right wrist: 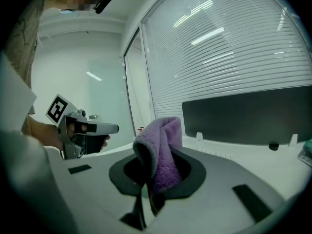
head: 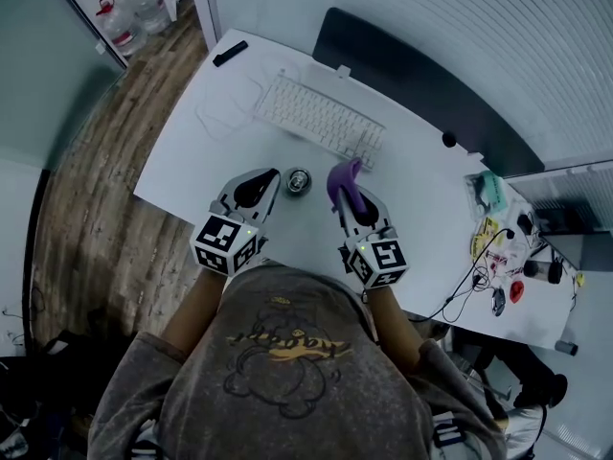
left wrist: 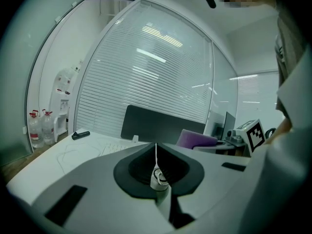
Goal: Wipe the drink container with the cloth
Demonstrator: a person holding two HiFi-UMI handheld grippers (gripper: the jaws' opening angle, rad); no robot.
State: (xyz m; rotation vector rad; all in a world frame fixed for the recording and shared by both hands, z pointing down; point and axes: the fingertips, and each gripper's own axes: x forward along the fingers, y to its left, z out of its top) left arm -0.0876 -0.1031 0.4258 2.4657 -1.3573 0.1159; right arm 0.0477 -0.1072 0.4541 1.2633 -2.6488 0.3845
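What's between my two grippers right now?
The drink can stands between the left gripper and the right gripper, which holds the cloth; the head view shows it.

Head cam top-down; others low, fwd.

Count on inspection:
- Desk (head: 215, 156): one.
- Keyboard (head: 321, 118): one.
- Dark panel (head: 421, 89) behind the keyboard: one.
- Drink container (head: 299, 180): one.
- Purple cloth (head: 342, 178): one.
- Small black object (head: 230, 54) at the far corner of the desk: one.
- Water jugs (head: 117, 25) on the floor: two.
- Grippers: two, the left gripper (head: 261, 186) and the right gripper (head: 351, 199).
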